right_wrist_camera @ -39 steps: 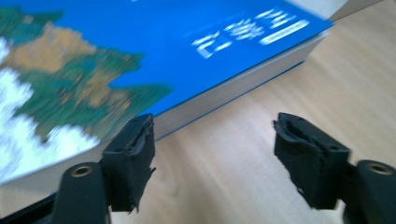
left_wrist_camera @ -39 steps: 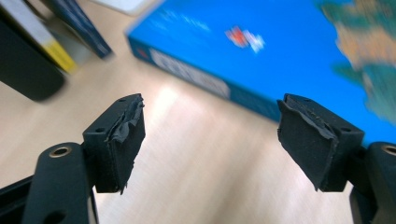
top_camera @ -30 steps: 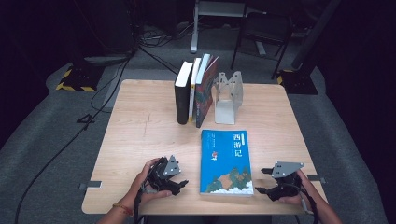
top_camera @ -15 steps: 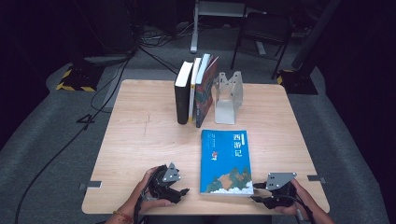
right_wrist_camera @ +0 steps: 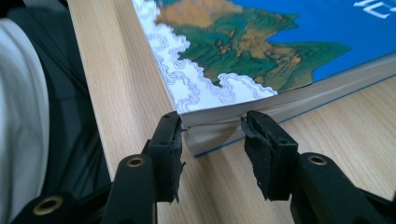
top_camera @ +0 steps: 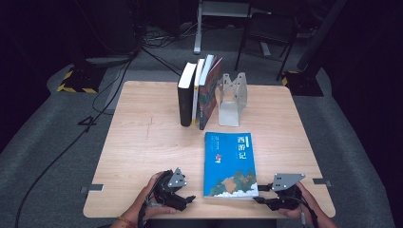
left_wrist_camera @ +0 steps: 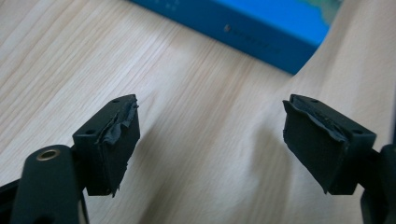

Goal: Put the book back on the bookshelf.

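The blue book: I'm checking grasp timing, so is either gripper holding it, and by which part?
The right gripper has been closing on the blue book, jaws at its near corner; the left gripper holds nothing.

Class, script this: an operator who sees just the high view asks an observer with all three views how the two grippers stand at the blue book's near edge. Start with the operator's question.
Operator: Has the right gripper reached the book?
Observer: Yes. The right gripper straddles the near corner of the blue book. Its jaws have just been closing, and both fingers appear to touch the corner.
Operator: And the left one?
Observer: The left gripper is open over the bare table with nothing between its fingers. The book's blue edge lies just ahead of it.
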